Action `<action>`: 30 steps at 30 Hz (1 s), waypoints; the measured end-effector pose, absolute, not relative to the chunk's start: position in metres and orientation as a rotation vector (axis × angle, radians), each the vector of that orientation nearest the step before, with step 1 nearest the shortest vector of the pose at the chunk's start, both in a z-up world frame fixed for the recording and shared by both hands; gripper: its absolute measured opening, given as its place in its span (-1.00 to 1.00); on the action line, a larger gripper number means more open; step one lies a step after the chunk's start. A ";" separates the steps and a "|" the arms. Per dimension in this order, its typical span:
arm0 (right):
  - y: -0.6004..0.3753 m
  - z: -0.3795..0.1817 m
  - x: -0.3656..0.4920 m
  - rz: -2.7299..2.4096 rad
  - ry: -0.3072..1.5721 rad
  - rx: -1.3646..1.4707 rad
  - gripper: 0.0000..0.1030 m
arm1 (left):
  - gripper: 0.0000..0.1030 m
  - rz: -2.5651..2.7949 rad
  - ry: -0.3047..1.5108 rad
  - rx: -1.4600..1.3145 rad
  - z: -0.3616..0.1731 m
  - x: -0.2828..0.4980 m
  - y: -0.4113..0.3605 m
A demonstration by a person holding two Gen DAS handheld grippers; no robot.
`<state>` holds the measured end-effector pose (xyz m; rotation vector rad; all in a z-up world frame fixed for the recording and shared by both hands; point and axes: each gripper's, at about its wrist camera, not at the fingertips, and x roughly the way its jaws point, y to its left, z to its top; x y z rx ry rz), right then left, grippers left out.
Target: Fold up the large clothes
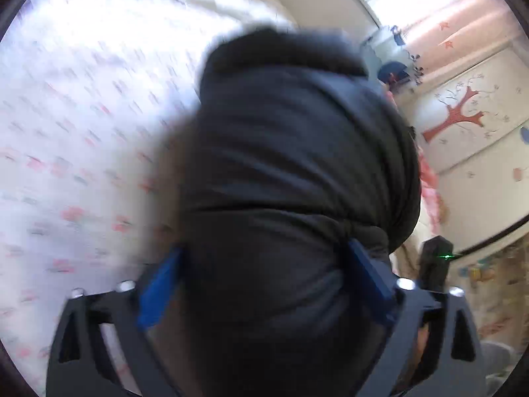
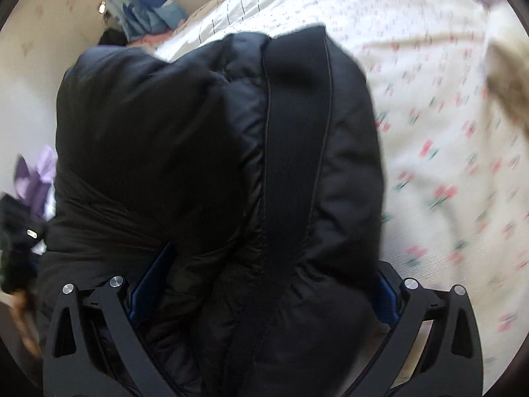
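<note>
Left gripper (image 1: 261, 284): blue pads spread fairly wide, clamped on a thick bunch of the black puffy jacket (image 1: 297, 152), which fills the gap between them and bulges forward.
Right gripper (image 2: 264, 291): also spread wide around a thick fold of the jacket (image 2: 205, 152); the padded fabric is squeezed between the blue pads (image 2: 150, 278), with a ribbed black strip (image 2: 294, 125) running up the middle.
Jacket: gathered and held up in both grippers, over the bed.
Bed: a white sheet with small pink and green flowers (image 2: 436, 152) lies under and beside the jacket; it looks smeared in the left view (image 1: 76, 152), so detail is uncertain.
Containers: cannot make out any.
Surroundings: a cabinet door with a red tree picture (image 1: 463, 115); blue and purple clothes (image 2: 155, 10) piled near the wall.
</note>
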<state>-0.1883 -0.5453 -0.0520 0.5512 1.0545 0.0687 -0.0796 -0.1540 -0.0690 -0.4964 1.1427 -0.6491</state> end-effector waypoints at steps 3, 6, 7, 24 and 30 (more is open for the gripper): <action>-0.533 -0.056 -0.188 0.062 1.003 0.600 0.89 | 0.86 -0.711 1.094 -0.451 -0.058 -0.080 -0.160; -0.494 -0.047 -0.173 0.116 0.950 0.633 0.89 | 0.81 -0.724 1.030 -0.411 -0.040 -0.078 -0.151; -0.473 -0.044 -0.165 0.155 0.942 0.634 0.89 | 0.81 -0.698 1.000 -0.386 -0.027 -0.077 -0.136; -0.395 -0.021 -0.142 0.339 1.057 0.420 0.89 | 0.79 -0.491 0.840 -0.117 0.021 -0.101 -0.067; -0.402 0.074 -0.156 0.327 0.724 0.362 0.89 | 0.79 -0.504 0.818 0.067 0.014 -0.107 -0.091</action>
